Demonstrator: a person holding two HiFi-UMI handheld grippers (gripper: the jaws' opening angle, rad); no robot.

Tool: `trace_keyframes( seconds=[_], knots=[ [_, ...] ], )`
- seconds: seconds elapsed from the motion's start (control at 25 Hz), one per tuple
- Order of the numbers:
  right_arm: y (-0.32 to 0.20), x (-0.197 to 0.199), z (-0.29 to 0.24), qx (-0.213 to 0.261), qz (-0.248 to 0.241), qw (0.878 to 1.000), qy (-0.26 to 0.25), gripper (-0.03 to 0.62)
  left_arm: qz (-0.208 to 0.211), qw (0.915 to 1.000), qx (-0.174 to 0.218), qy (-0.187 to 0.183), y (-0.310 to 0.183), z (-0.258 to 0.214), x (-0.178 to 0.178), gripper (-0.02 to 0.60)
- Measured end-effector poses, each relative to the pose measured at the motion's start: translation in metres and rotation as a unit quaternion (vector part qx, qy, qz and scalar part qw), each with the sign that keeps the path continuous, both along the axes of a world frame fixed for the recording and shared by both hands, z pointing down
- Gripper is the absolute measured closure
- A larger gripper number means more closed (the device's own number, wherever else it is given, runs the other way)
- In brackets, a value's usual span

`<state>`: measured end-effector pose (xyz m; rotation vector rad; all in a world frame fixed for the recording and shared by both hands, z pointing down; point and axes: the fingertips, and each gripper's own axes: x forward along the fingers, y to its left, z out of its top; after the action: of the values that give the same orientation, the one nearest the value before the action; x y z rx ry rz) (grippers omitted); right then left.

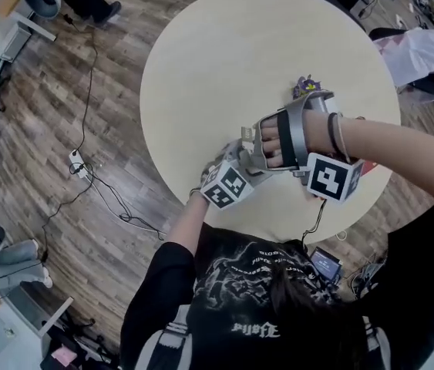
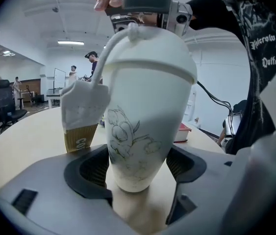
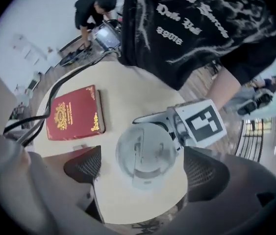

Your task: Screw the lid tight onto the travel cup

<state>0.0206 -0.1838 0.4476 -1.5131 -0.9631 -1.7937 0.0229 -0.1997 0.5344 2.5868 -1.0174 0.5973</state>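
Observation:
The white travel cup [image 2: 138, 131], with a flower drawn on it, stands upright on the round table [image 1: 224, 60]. Its domed lid [image 2: 150, 58] sits on top, and a strap runs from it down the left side. My left gripper [image 2: 138, 173] is shut on the cup's lower body, a pad against each side. Straight above, my right gripper [image 3: 140, 168] points down at the lid [image 3: 145, 153]. Its jaws are open wide, with a gap on either side of the lid. In the head view both grippers [image 1: 278, 141] crowd the table's near edge and hide the cup.
A red book [image 3: 74, 112] lies on the table beside the cup. A white and brown paper piece [image 2: 81, 126] stands left of the cup. A small purple thing [image 1: 307, 85] sits further in. Cables trail over the wooden floor [image 1: 85, 168]. People stand in the background.

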Motion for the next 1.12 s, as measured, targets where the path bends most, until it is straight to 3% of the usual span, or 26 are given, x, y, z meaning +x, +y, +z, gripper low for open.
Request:
trace_keyframes(
  seconds=[0.12,0.16,0.28,0.4,0.52,0.68,0.8,0.88,1.0,1.12],
  knots=[
    [0.007,0.004,0.013,-0.006,-0.062,0.998,0.013,0.102,0.009,1.0,0.0,-0.001,-0.001,0.004,-0.001,0.201],
    [0.009,0.004,0.016,-0.01,-0.067,0.998,0.015,0.177,0.009,1.0,0.0,-0.001,-0.001,0.005,-0.001,0.202],
    [0.012,-0.001,0.016,-0.014,-0.044,0.999,0.015,0.178,0.009,1.0,0.001,-0.001,0.0,0.007,-0.003,0.201],
    [0.017,-0.009,0.014,-0.042,0.065,0.997,0.024,0.178,0.006,1.0,0.002,0.0,0.001,0.008,-0.004,0.201],
    [0.022,-0.014,0.014,-0.078,0.202,0.975,0.054,0.18,0.005,1.0,0.0,0.001,0.003,0.01,-0.004,0.201],
    [0.023,-0.019,0.018,-0.074,0.28,0.956,0.051,0.18,0.0,1.0,0.002,0.004,0.003,0.013,-0.005,0.201],
    [0.022,-0.025,0.021,-0.086,0.36,0.928,0.05,0.18,-0.005,0.9999,-0.001,0.011,0.003,0.018,-0.006,0.201],
    [0.022,-0.03,0.022,-0.102,0.417,0.902,0.047,0.18,-0.006,0.9999,-0.001,0.014,0.004,0.02,-0.008,0.201],
    [0.02,-0.037,0.021,-0.131,0.508,0.851,0.038,0.181,-0.013,0.9997,-0.003,0.022,0.005,0.02,-0.009,0.202],
    [0.01,-0.041,0.022,-0.16,0.596,0.787,0.026,0.181,-0.028,0.999,-0.009,0.032,0.001,0.021,-0.008,0.202]
  ],
)
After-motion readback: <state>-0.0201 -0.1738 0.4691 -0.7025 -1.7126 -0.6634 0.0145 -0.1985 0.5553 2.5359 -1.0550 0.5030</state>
